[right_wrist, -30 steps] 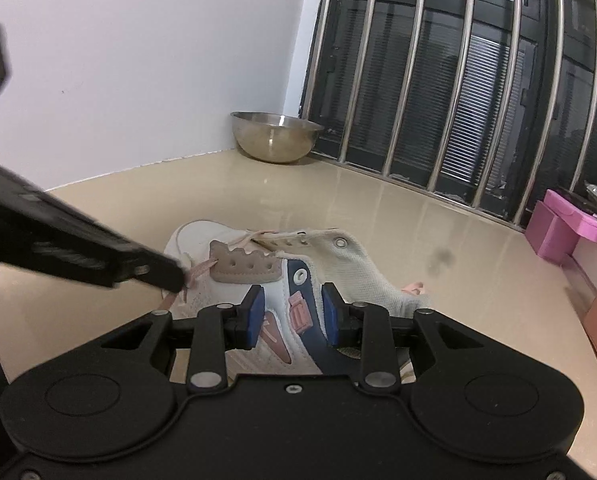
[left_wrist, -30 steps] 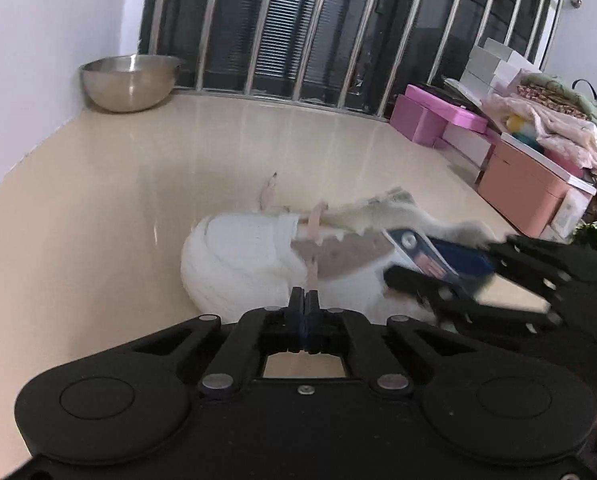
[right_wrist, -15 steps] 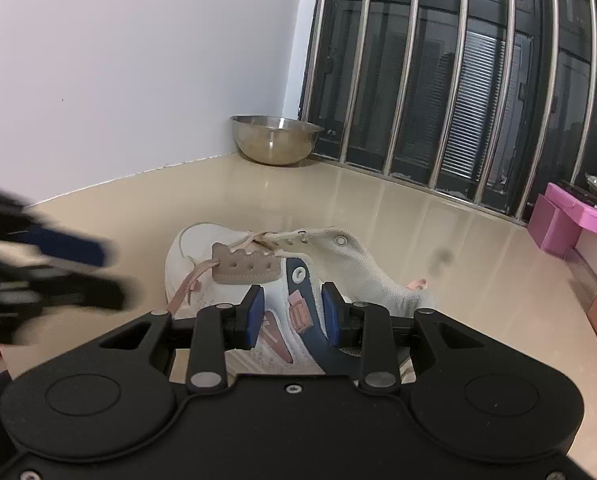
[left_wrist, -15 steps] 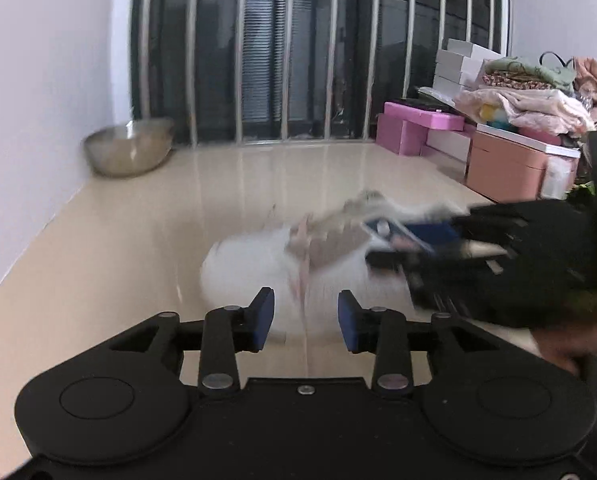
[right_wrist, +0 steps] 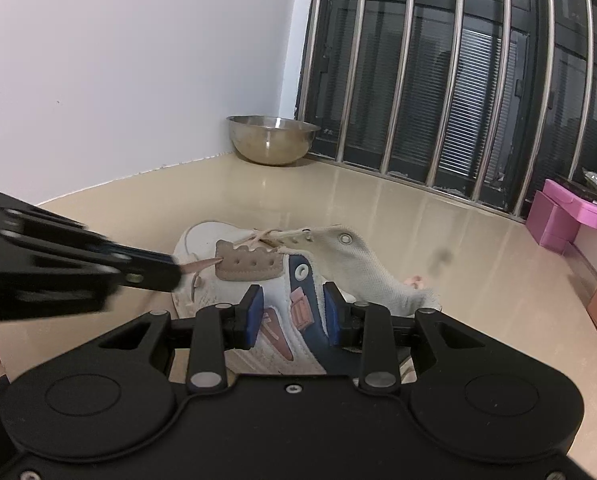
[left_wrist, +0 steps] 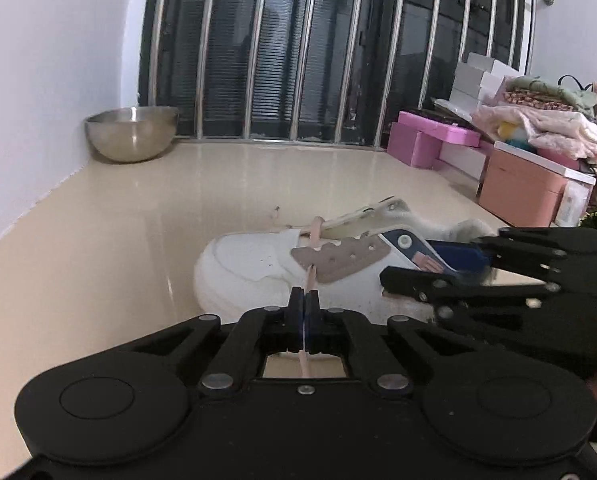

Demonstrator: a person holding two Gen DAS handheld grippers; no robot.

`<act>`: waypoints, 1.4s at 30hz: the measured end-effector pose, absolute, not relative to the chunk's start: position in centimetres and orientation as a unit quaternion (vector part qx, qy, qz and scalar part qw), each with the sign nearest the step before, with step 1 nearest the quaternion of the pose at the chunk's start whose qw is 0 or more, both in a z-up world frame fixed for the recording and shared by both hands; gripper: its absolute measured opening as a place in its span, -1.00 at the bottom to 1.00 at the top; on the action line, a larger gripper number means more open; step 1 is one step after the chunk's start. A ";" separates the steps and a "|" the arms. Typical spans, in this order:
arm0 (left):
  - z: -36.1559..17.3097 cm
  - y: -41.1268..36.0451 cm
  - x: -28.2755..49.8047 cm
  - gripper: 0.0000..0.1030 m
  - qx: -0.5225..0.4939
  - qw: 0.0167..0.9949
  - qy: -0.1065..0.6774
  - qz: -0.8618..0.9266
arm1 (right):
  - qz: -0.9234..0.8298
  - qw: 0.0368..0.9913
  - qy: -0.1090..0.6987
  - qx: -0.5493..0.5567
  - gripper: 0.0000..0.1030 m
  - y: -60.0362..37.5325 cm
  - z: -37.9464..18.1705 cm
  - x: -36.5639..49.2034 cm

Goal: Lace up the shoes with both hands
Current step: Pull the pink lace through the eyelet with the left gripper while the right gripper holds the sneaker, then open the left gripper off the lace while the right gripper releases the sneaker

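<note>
A white shoe [left_wrist: 250, 264] with a taupe eyelet flap [left_wrist: 338, 258] lies on the beige floor. A pink lace [left_wrist: 310, 276] runs out of the flap's front hole straight into my left gripper [left_wrist: 304, 304], which is shut on it. In the right wrist view, the left gripper [right_wrist: 174, 270] reaches in from the left and holds the lace [right_wrist: 202, 265] taut beside the flap [right_wrist: 250, 264]. My right gripper [right_wrist: 293, 316] sits astride the rear of the shoe [right_wrist: 202, 240], blue pads against both sides. It also shows in the left wrist view as the right gripper [left_wrist: 410, 266].
A steel bowl [left_wrist: 132, 134] stands in the far left corner by the white wall and barred window. Pink boxes [left_wrist: 430, 140], a salmon box [left_wrist: 526, 188] and piled clothes [left_wrist: 546, 120] line the right side. The other lace end [left_wrist: 276, 212] lies beyond the shoe.
Half a second ago my left gripper was open and drawn back from the shoe. It has since moved in and shut on the pink lace. The right gripper and shoe have stayed put.
</note>
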State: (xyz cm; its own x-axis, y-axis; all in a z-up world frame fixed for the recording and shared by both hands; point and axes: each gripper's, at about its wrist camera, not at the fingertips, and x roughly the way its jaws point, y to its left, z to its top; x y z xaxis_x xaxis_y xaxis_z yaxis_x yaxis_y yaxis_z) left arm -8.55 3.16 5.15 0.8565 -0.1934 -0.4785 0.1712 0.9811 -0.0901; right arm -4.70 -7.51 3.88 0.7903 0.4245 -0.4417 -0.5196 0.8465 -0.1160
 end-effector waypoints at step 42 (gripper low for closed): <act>3.9 6.1 -1.8 -0.82 -0.066 0.939 0.323 -0.096 | 0.252 0.928 0.255 -0.104 -0.31 -5.8 5.4 -5.7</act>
State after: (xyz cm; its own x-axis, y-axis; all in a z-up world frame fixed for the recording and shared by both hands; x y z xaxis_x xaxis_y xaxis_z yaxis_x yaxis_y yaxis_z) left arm -1.82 6.09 3.87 0.7735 -0.2229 -0.5933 0.1375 0.9729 -0.1861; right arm -5.74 -5.85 5.39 0.7434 0.4143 -0.5250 -0.5206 0.8513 -0.0654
